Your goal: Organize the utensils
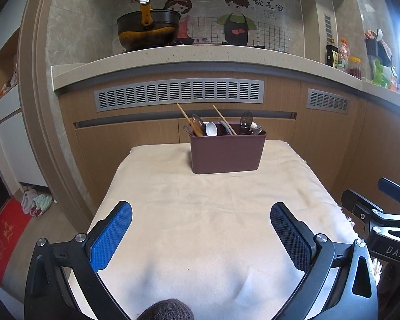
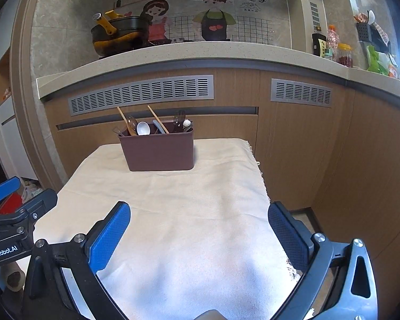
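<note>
Both the left gripper [image 1: 201, 218] and right gripper [image 2: 199, 217] are held with jaws wide apart, nothing between them, over a cloth-covered worktop [image 1: 213, 213]. Far beyond, a brown caddy [image 1: 228, 150] holds utensils [image 1: 211, 128]. Only the left view shows floor slippers [image 1: 36, 202].

Brown caddy [image 2: 157, 150] of utensils [image 2: 143, 128] stands on cream cloth [image 2: 189, 213].

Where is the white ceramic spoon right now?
In both wrist views the white ceramic spoon stands in the brown plastic utensil caddy, left of centre, beside the wooden chopsticks.
</note>
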Demonstrator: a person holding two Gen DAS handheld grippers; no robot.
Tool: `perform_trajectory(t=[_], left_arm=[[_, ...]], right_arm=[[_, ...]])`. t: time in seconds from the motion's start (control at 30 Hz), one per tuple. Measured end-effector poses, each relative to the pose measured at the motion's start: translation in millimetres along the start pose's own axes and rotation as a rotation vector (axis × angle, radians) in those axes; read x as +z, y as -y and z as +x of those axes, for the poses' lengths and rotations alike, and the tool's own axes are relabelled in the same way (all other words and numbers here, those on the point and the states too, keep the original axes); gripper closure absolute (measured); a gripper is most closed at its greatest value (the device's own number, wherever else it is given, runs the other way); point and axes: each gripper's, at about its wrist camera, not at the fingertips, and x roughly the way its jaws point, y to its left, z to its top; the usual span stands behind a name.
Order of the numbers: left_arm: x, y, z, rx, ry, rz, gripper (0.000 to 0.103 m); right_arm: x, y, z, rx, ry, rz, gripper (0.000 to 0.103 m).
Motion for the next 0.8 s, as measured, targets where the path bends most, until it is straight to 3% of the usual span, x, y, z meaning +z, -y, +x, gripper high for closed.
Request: perform_trajectory(t=[0.8], left_arm=[[-1.9, 0.7, 2.3, -0.003, -0.006, -0.002, 0.0]], right_arm=[[0.1, -1.5, -2.4, 0.0, 0.005, -0.009, 0.0]])
